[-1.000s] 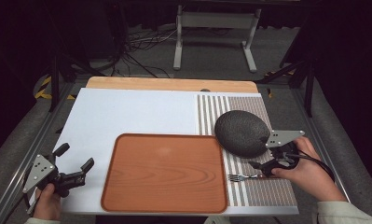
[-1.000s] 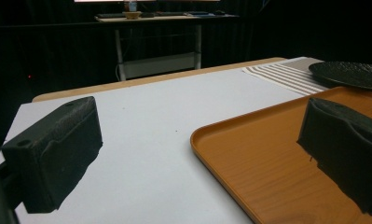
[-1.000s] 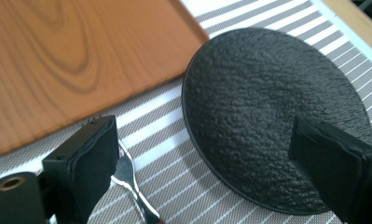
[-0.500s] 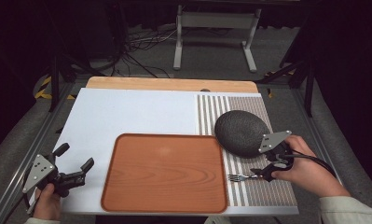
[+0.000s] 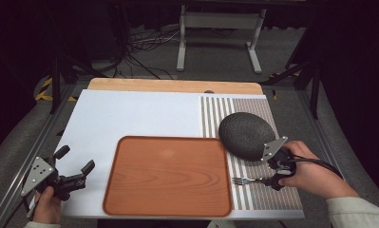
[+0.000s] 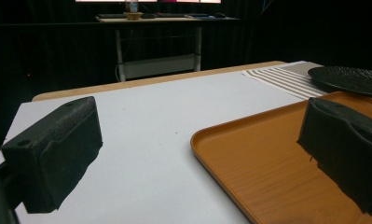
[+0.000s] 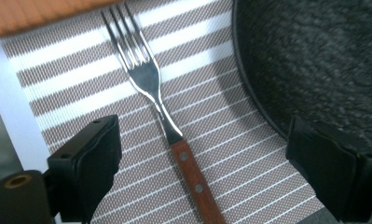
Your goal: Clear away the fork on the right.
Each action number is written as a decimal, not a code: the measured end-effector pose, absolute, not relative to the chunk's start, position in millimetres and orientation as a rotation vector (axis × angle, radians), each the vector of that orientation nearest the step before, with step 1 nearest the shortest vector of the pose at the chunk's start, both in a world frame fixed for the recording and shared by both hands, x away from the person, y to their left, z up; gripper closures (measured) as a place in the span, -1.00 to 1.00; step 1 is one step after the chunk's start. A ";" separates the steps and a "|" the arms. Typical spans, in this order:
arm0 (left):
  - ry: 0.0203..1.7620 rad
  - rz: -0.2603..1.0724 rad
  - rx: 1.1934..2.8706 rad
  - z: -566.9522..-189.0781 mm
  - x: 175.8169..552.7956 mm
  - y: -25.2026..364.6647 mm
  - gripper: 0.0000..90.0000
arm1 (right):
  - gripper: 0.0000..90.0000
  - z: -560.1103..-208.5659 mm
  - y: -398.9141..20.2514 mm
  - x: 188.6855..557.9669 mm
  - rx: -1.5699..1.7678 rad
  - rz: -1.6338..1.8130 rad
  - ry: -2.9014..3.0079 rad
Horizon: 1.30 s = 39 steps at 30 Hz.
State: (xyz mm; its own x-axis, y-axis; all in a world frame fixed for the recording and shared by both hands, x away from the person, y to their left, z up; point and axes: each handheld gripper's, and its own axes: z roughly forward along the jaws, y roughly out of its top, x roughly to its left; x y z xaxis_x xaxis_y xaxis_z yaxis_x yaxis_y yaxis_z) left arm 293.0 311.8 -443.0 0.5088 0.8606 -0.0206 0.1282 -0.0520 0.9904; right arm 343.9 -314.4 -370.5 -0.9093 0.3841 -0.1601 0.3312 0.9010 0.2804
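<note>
While your right tongs (image 5: 268, 180) hang spread wide over a fork (image 5: 248, 180), gripping nothing, the fork lies flat on the striped placemat (image 5: 268, 199) near the desk's (image 5: 130, 118) front right corner. Its tines point toward the wooden tray (image 5: 168, 175) and stop just short of that tray's right rim; its wooden, riveted handle runs back under your right hand (image 5: 310, 175). From the right gripper view, the fork (image 7: 167, 121) sits midway between the two black jaws, neither jaw touching it, with the tines aimed away from the camera and the handle reaching the bottom of the picture. A dark, rough-textured plate (image 5: 246, 135) rests on the placemat just behind the fork, toward the desk's right edge, and its rim (image 7: 314, 70) curves close beside one of the jaws. Your left tongs (image 5: 80, 173) are likewise released and empty, held by your left hand (image 5: 47, 209) at the desk's front left corner. From the left gripper view, those jaws stand far apart above the white desk surface (image 6: 165, 116), one of them over the tray's near left corner (image 6: 249, 163).
</note>
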 end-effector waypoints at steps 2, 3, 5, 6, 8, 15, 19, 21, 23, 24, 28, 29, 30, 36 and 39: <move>0.889 0.746 1.525 -443.0 293.0 311.8 -1.00 | -0.75 -372.2 -314.1 344.2 0.540 0.356 2.858; 0.889 0.747 1.524 -443.0 293.1 311.9 -1.00 | -0.75 -372.5 -314.0 344.4 0.532 0.344 2.870; 0.891 0.748 1.524 -443.1 293.2 312.3 -1.00 | -0.75 -373.9 -313.1 345.1 0.524 0.325 2.881; 0.891 0.748 1.525 -443.3 293.3 312.4 -1.00 | -0.75 -374.8 -312.6 344.9 0.534 0.318 2.882; 0.893 0.745 1.524 -443.5 293.6 312.1 -1.00 | -0.75 -376.0 -312.2 344.9 0.539 0.281 2.895; 0.891 0.743 1.526 -442.9 293.2 311.3 -1.00 | -0.73 -380.2 -311.3 346.8 0.524 0.278 2.899; 0.894 0.743 1.525 -443.3 293.5 311.3 -1.00 | -0.61 -384.8 -310.5 346.9 0.485 0.256 2.931; 0.893 0.744 1.525 -443.3 293.6 311.1 -1.00 | -0.57 -387.3 -309.5 349.1 0.435 0.267 2.945; 0.892 0.745 1.524 -443.4 293.6 310.8 -1.00 | -0.51 -389.7 -308.2 350.5 0.397 0.262 2.952; 0.892 0.745 1.524 -443.4 293.6 310.8 -1.00 | -0.47 -390.3 -307.8 350.8 0.397 0.253 2.959; 0.893 0.744 1.525 -443.6 293.7 310.9 -1.00 | -0.30 -395.2 -305.5 353.0 0.327 0.191 2.998; 0.893 0.743 1.527 -443.6 293.7 310.9 -1.00 | -0.24 -396.7 -304.8 353.5 0.308 0.166 3.010; 0.893 0.742 1.528 -443.7 293.8 310.9 -1.00 | -0.22 -398.0 -304.4 353.7 0.298 0.156 3.013; 0.892 0.741 1.526 -443.7 293.8 310.4 -1.00 | 0.08 -404.8 -302.4 356.5 0.235 0.036 3.052; 0.891 0.741 1.528 -443.5 293.8 310.6 -1.00 | 0.20 -406.4 -301.3 357.8 0.202 0.010 3.065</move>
